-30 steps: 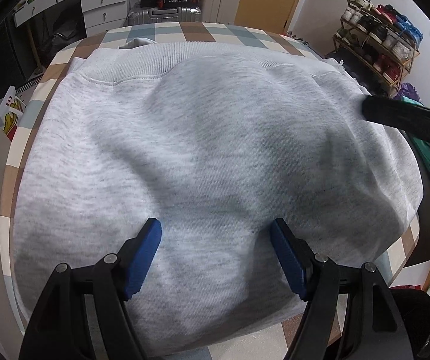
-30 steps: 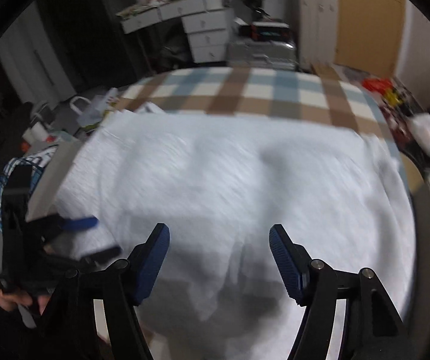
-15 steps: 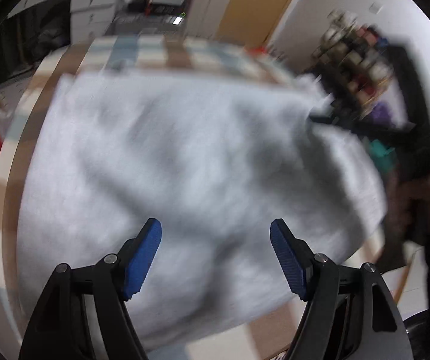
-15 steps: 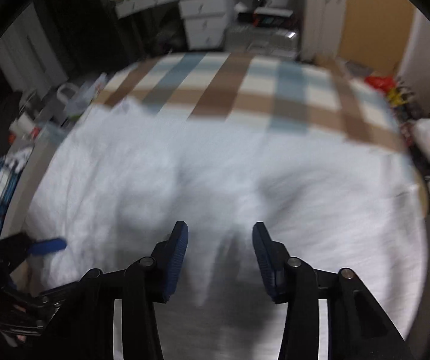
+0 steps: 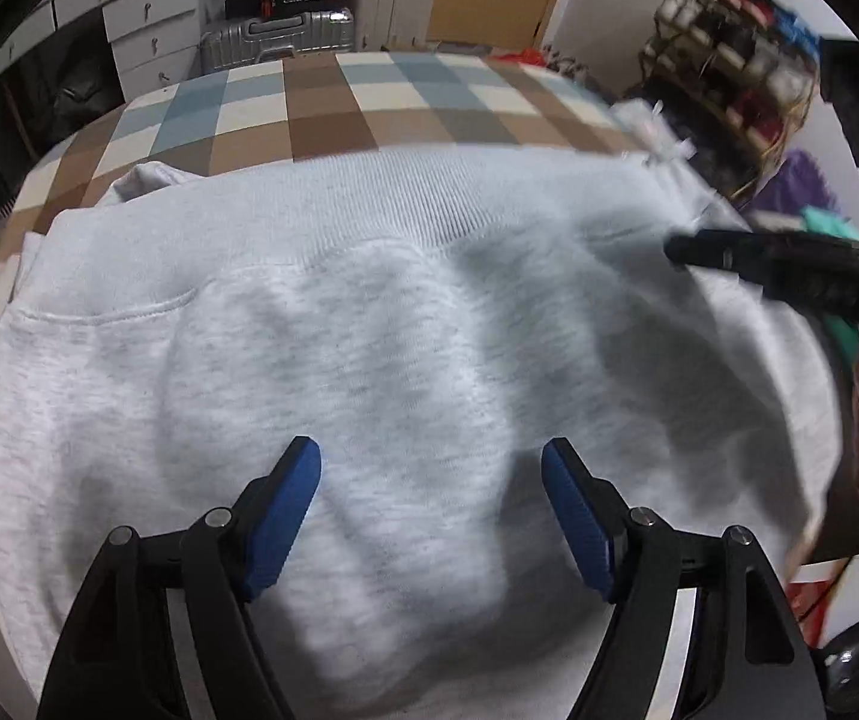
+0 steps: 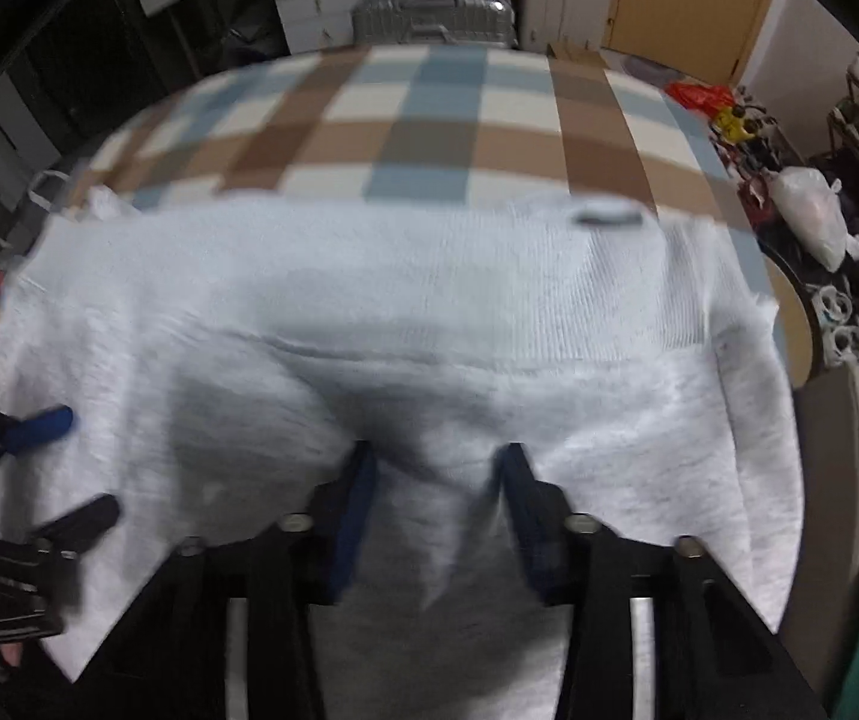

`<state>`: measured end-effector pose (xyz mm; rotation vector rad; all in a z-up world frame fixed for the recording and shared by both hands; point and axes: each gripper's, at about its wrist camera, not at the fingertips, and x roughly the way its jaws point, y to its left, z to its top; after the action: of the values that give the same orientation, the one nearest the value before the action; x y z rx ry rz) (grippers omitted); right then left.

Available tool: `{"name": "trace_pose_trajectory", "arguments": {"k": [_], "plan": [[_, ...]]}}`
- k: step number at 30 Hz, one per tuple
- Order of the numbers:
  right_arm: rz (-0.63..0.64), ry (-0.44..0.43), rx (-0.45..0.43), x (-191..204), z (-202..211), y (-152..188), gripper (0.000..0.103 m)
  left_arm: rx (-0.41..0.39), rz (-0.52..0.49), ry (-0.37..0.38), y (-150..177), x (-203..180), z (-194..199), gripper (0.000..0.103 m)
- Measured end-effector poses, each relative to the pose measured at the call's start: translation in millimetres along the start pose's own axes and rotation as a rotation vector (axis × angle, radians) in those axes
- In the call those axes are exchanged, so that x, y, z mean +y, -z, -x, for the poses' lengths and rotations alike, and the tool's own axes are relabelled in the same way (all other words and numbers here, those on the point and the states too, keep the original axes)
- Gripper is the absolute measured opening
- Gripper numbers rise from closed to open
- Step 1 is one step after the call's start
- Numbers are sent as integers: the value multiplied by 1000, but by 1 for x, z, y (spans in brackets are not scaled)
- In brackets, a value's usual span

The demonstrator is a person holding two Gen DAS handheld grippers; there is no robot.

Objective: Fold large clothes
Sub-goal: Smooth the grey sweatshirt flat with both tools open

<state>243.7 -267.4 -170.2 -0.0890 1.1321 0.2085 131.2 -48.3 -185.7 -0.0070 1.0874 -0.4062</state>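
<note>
Left wrist view shows the light grey fleece sweatshirt (image 5: 405, 360) spread across the checked bench (image 5: 321, 96), left gripper (image 5: 429, 504) spread wide above its near half. Soft, floppy and bulky, it looks best taken by the ribbed hem (image 6: 429, 282); the right gripper (image 6: 435, 474), part-spread, holds nothing.

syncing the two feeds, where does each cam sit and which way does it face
Left wrist: on the left gripper, facing along open jaws over the grey sweatshirt; the right gripper enters at right.
Right wrist: on the right gripper, same way; the left gripper shows at left.
Shared: sweatshirt, checked cover, silver suitcase.
</note>
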Motion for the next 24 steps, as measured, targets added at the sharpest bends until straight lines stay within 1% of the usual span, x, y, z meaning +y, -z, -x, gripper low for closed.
{"name": "trace_pose_trajectory", "arguments": {"k": [1, 2, 3, 4, 6, 7, 9, 10, 12, 13, 14, 15, 16, 17, 18, 19, 20, 21, 22, 23, 24], "plan": [[13, -32, -45, 6, 13, -5, 38, -8, 12, -4, 1, 5, 2, 72], [31, -51, -69, 13, 18, -10, 38, -9, 30, -35, 2, 13, 2, 72], [51, -71, -85, 22, 19, -17, 39, -2, 37, -46, 4, 16, -1, 72], [68, -102, -79, 33, 14, -23, 39, 3, 43, -39, 5, 21, -4, 72], [87, -136, -28, 50, -9, -35, 39, -1, 39, -25, 5, 20, -7, 72], [96, -135, 5, 60, -27, -38, 35, 0, 38, -23, 2, 20, -9, 72], [114, -66, 49, 70, -60, -38, 37, -6, 35, -19, 4, 21, -8, 72], [135, -43, 24, 75, -65, -38, 38, -10, 36, -12, 4, 22, -7, 72], [120, -44, 50, 72, -64, -41, 38, -17, 31, 0, 6, 24, -5, 72], [112, -63, 78, 67, -60, -43, 36, -17, 22, 1, 6, 24, -4, 72], [106, -78, 83, 63, -54, -44, 33, -19, 18, 3, 7, 24, -1, 72], [87, -100, 59, 54, -40, -41, 32, -23, 23, 1, 8, 24, 2, 72], [61, -115, 19, 44, -20, -35, 33, -27, 30, 2, 9, 24, 6, 72], [51, -126, 2, 38, -4, -27, 36, -37, 30, 21, 10, 23, 12, 72], [50, -144, -10, 33, 10, -16, 36, -65, 19, 52, 13, 18, 21, 72], [56, -173, -15, 29, 26, 1, 36, -116, -33, 101, 18, 10, 32, 72], [65, -188, -10, 27, 34, 15, 36, -136, -88, 125, 20, 2, 37, 72], [75, -210, -13, 28, 42, 32, 36, -140, -152, 122, 24, -9, 39, 72], [100, -238, -5, 33, 47, 55, 36, -126, -185, 99, 29, -17, 37, 72], [122, -233, 3, 40, 47, 63, 36, -89, -208, 74, 34, -24, 29, 72], [153, -220, -3, 47, 44, 78, 36, -46, -216, 49, 40, -28, 18, 72]]}}
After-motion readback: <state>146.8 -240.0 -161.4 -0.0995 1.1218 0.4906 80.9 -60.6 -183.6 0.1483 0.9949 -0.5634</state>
